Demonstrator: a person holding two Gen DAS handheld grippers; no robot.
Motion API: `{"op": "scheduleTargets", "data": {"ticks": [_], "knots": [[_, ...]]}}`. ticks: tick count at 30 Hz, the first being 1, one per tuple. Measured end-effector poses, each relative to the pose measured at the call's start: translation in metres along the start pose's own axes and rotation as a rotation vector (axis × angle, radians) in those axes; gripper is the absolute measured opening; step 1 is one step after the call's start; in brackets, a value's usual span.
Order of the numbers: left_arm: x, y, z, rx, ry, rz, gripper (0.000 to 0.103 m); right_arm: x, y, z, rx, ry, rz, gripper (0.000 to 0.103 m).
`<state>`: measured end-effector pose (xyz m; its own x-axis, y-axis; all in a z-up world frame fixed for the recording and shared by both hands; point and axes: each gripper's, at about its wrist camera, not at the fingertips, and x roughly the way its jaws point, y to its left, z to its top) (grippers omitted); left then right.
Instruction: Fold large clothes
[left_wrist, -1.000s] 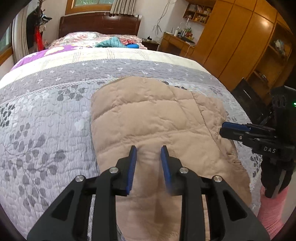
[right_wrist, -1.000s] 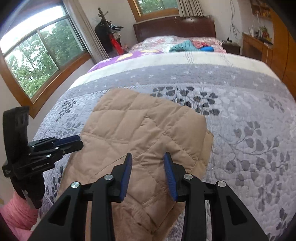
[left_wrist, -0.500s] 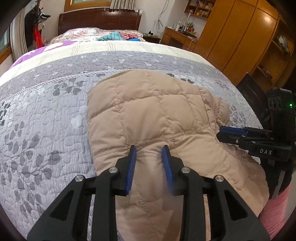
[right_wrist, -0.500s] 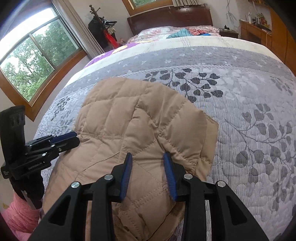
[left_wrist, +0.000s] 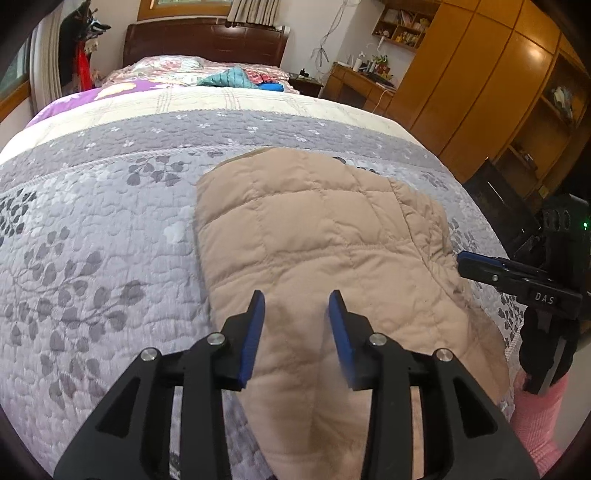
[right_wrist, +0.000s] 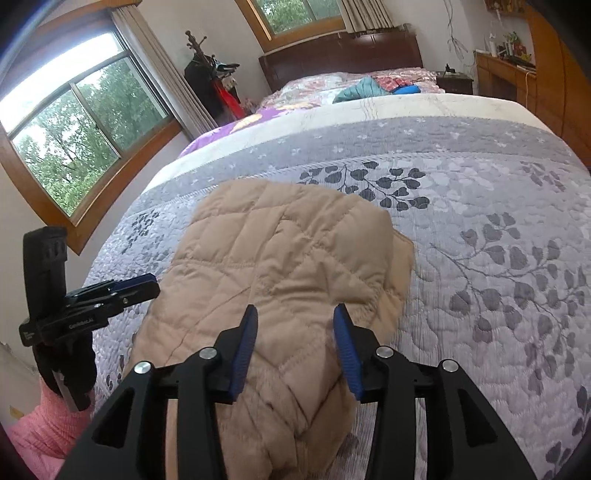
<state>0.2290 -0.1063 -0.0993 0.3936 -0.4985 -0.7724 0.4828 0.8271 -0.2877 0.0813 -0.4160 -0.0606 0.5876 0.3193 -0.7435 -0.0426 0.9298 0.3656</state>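
A tan quilted jacket (left_wrist: 314, 229) lies folded on the grey leaf-patterned quilt (left_wrist: 92, 240) of the bed. My left gripper (left_wrist: 295, 310) hangs over the jacket's near left part. Its jaws are opening, and a ridge of fabric sits between the blue pads without being pinched. My right gripper (right_wrist: 295, 325) is over the near right part of the jacket (right_wrist: 288, 251). Its jaws are also opening, with puffy fabric between the pads. Each gripper shows in the other's view: the right gripper (left_wrist: 480, 266) at the jacket's right edge, the left gripper (right_wrist: 144, 286) at its left edge.
A pink sleeve (right_wrist: 40, 424) shows behind the left gripper. Teal, red and blue clothes (left_wrist: 236, 77) lie far up the bed near the dark headboard (left_wrist: 207, 40). A wooden wardrobe (left_wrist: 491, 81) and desk stand to the right, windows (right_wrist: 74, 140) to the left.
Both pairs of jaws have widened. The jacket went from a flat spread to a shorter, puffier folded shape, and its near edge now rests loose between the pads.
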Motion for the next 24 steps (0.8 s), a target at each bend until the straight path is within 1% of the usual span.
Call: {"op": "scheduleTargets", "data": {"ticks": [2, 4, 6, 7, 11, 14, 19, 24], "knots": [[-0.005, 0.003, -0.004, -0.007, 0.000, -0.004, 0.038, -0.004, 0.000, -0.004, 0.002, 0.001, -0.003, 0.050], [-0.012, 0.008, -0.009, -0.012, -0.002, -0.008, 0.047, -0.009, -0.001, -0.009, 0.007, -0.002, 0.000, 0.062], [-0.019, 0.013, -0.013, -0.024, -0.008, -0.003, 0.052, -0.015, -0.004, -0.015, 0.019, -0.005, 0.009, 0.067], [-0.021, 0.014, -0.014, -0.026, -0.012, 0.000, 0.053, -0.018, -0.005, -0.017, 0.025, -0.007, 0.018, 0.070], [-0.039, 0.013, -0.024, -0.008, -0.045, 0.053, 0.057, -0.024, -0.007, -0.030, 0.044, -0.002, 0.047, 0.074], [-0.052, 0.006, -0.036, 0.016, -0.062, 0.078, 0.060, -0.028, -0.004, -0.040, 0.036, 0.007, 0.039, 0.077], [-0.069, -0.005, -0.054, 0.045, -0.074, 0.068, 0.067, -0.033, 0.003, -0.052, 0.033, 0.015, 0.054, 0.081], [-0.077, -0.010, -0.067, 0.057, -0.078, 0.051, 0.070, -0.035, 0.010, -0.061, 0.032, 0.020, 0.079, 0.083]]}}
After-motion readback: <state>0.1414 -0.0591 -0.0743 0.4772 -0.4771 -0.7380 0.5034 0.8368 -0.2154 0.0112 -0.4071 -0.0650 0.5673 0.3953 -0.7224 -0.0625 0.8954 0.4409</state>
